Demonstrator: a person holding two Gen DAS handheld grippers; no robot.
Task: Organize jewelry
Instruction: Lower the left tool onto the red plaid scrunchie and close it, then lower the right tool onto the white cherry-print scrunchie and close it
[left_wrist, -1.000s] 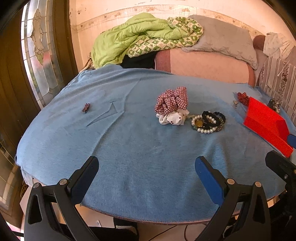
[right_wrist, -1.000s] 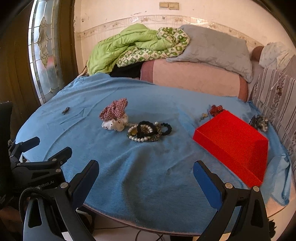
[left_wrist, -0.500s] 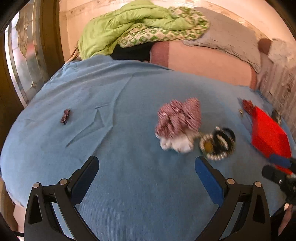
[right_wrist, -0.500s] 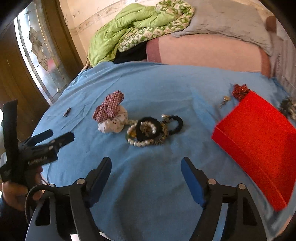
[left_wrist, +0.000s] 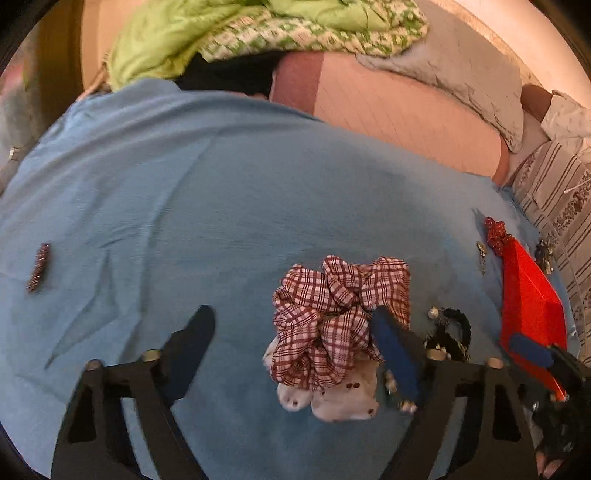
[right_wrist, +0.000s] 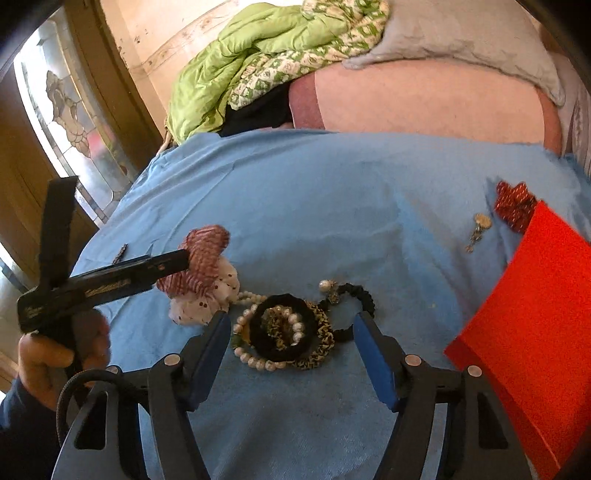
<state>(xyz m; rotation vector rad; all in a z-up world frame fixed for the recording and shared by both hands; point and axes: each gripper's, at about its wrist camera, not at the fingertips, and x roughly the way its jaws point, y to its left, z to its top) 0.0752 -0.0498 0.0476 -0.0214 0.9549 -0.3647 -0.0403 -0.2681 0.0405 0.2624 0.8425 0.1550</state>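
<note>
Both closing: left gripper (left_wrist: 291, 332) around the plaid scrunchie (left_wrist: 340, 314), right gripper (right_wrist: 291, 343) around bracelets (right_wrist: 284, 332); its label seems unreadable.

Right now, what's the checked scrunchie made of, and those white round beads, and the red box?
Checked scrunchie: soft woven cloth, matte, gathered into folds. White round beads: glossy, pearl-like; real or plastic, cannot tell. Red box: stiff with flat sides and a dull, slightly fuzzy look, perhaps covered cardboard.

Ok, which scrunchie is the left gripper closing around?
The red-checked scrunchie, stacked on the white dotted one; the left gripper straddles it.
</note>
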